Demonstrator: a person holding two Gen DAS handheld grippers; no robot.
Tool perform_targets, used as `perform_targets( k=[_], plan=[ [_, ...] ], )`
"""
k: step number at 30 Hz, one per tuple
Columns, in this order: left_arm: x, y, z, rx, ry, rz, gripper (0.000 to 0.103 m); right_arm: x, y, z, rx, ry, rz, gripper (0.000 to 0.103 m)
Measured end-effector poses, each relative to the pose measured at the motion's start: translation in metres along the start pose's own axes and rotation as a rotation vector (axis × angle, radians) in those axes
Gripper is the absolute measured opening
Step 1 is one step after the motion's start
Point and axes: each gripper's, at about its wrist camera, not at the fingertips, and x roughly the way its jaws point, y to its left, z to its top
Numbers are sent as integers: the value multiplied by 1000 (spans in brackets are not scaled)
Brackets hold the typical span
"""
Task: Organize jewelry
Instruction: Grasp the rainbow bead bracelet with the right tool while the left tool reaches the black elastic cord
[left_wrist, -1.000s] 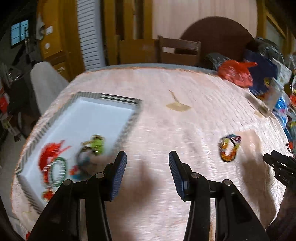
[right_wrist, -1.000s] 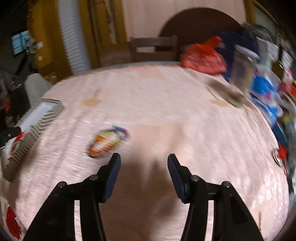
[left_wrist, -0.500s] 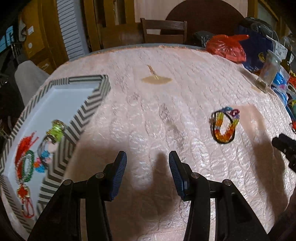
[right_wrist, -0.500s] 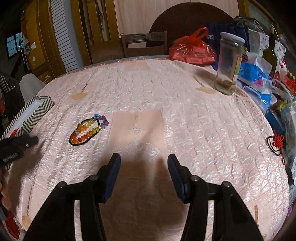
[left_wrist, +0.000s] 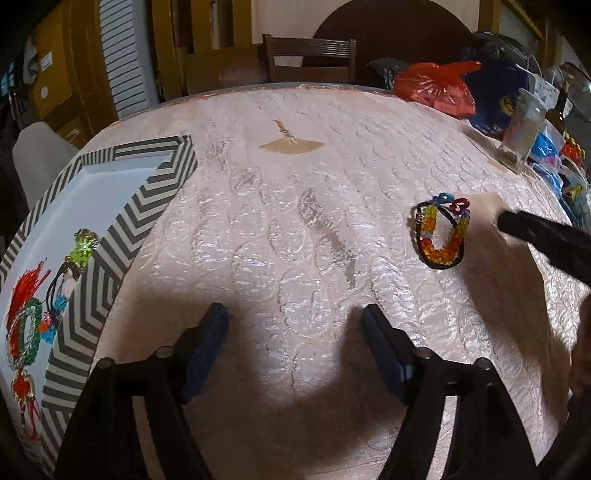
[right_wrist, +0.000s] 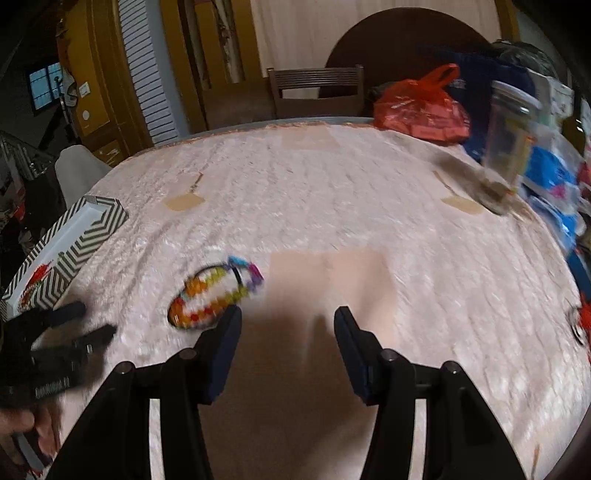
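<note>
We judge the beaded bracelet (right_wrist: 214, 295), lying on the tablecloth (right_wrist: 332, 206) at ten o'clock of our closing, empty right gripper (right_wrist: 287, 328), light, floppy and slippery, best pinched across one strand, while our left gripper (left_wrist: 293, 325) opens on nothing.

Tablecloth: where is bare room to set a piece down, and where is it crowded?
Bare: the broad stretch between the striped tray and the beaded bracelet, and the far middle toward the chair. Crowded: the right edge, with red bag, jar and packets.
</note>
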Motion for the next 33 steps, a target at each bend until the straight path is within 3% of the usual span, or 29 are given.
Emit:
perform_targets(
  k=[1, 6, 12, 18, 25, 31, 33],
  plan=[
    [1, 0, 0, 2, 2, -2, 89, 5, 2, 4, -4, 0, 10, 41],
    [1, 0, 1, 0, 1, -2, 90, 33, 9, 20, -23, 17, 62, 34],
    [1, -1, 0, -1, 0, 0, 90, 52, 17, 27, -51, 28, 70, 32],
    [1, -1, 0, 0, -1, -1, 90, 61, 20, 27, -55, 56, 68, 9],
    [1, -1, 0, -1, -1, -1, 90, 19, 7, 25, -2, -65, 52, 9],
    [2, -1, 1, 12, 6, 1, 90, 6, -27, 12, 85, -1, -48, 9],
    [0, -1, 5, 15, 11, -22, 85, 8, -38, 7, 112, 24, -73, 9]
  ],
)
